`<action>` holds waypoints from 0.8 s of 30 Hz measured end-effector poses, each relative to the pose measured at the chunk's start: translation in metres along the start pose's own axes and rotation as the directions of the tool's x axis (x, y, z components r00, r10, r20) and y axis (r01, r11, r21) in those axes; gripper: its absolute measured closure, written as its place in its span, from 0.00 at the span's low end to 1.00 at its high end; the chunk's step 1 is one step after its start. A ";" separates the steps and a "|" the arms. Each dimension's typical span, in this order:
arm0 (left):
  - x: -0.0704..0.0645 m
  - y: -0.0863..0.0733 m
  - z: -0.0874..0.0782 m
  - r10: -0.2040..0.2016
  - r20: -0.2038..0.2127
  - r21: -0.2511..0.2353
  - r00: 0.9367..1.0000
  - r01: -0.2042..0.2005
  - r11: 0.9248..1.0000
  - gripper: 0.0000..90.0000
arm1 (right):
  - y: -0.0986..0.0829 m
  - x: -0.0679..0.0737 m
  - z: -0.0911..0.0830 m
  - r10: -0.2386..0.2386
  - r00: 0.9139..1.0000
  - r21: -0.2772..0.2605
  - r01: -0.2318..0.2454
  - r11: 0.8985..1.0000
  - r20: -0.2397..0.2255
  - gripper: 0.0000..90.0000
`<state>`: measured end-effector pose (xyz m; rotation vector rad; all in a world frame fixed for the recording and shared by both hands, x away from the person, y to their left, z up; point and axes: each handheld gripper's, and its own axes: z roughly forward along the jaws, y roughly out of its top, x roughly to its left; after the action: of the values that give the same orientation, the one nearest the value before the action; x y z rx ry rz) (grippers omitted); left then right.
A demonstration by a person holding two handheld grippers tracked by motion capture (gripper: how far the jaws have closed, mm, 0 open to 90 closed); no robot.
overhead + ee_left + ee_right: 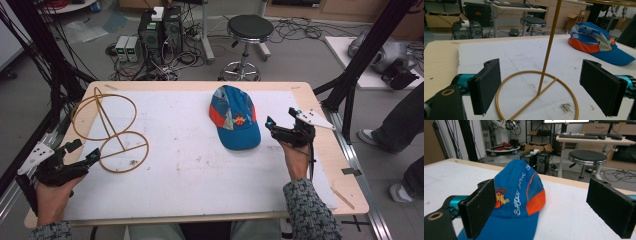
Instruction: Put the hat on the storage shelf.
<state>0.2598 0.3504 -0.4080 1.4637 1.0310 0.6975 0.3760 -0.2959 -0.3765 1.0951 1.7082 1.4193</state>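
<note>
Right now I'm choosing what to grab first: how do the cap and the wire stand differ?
The cap is blue and orange fabric, a solid dome; the wire stand is thin gold rod, open rings. The cap lies by the right gripper; the stand by the left gripper. Both rest ungripped on the white sheet.

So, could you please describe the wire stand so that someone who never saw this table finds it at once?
Start from the white sheet that covers the wooden table, and go to its left end, opposite the blue cap. There the stand rises in front of the open left gripper. It is the only gold wire thing: a round base ring, a thin upright rod and a larger ring on top.
</note>
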 end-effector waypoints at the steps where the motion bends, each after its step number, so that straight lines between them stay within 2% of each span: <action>1: 0.000 0.000 0.000 -0.003 -0.002 -0.001 1.000 0.003 1.000 0.20 | 0.000 0.000 0.000 0.000 1.000 0.000 0.000 1.000 0.000 0.09; 3: 0.001 -0.001 0.000 -0.005 -0.006 -0.003 1.000 0.005 1.000 0.20 | 0.005 0.001 0.011 0.002 1.000 -0.004 -0.002 1.000 0.005 0.11; 4: 0.002 -0.001 -0.001 -0.005 -0.008 -0.002 1.000 0.005 1.000 0.20 | 0.007 0.002 0.014 -0.006 1.000 0.001 0.006 1.000 0.003 0.14; 5: 0.002 -0.001 -0.001 -0.006 -0.008 -0.002 1.000 0.006 1.000 0.20 | 0.012 0.003 0.026 -0.025 1.000 0.012 0.025 1.000 0.000 0.15; 7: 0.002 -0.001 -0.001 -0.006 -0.010 -0.001 1.000 0.006 1.000 0.20 | 0.013 0.003 0.028 -0.030 1.000 0.012 0.030 0.999 0.000 0.15; 8: 0.003 -0.001 -0.001 -0.007 -0.010 -0.001 1.000 0.007 1.000 0.20 | 0.016 0.004 0.039 -0.030 1.000 0.022 0.030 0.999 0.000 0.15; 11: 0.003 -0.001 -0.001 -0.008 -0.010 -0.001 1.000 0.008 1.000 0.20 | 0.019 0.005 0.048 -0.018 1.000 0.024 0.018 1.000 -0.003 0.15; 12: 0.004 -0.002 -0.001 -0.007 -0.010 0.000 1.000 0.007 1.000 0.20 | 0.021 0.007 0.057 0.003 1.000 0.021 -0.003 1.000 -0.004 0.15; 13: 0.004 -0.002 0.000 -0.008 -0.010 0.000 1.000 0.008 1.000 0.20 | 0.021 0.007 0.057 0.003 1.000 0.021 -0.003 1.000 -0.004 0.15; 16: 0.003 -0.002 0.000 -0.011 -0.008 -0.002 1.000 0.011 1.000 0.20 | 0.025 0.010 0.072 0.028 1.000 0.024 -0.028 0.999 -0.012 0.16; 21: 0.003 -0.002 0.002 -0.011 -0.003 -0.001 1.000 0.011 1.000 0.20 | 0.032 0.022 0.099 0.042 0.999 0.027 -0.042 0.999 0.000 0.16; 24: 0.004 -0.002 0.001 -0.009 -0.004 -0.001 1.000 0.009 1.000 0.20 | 0.032 0.026 0.108 0.041 0.999 0.043 -0.041 0.998 0.000 0.17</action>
<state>0.2620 0.3530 -0.4103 1.4563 1.0398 0.6945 0.4661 -0.2234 -0.3658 1.1594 1.7333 1.4137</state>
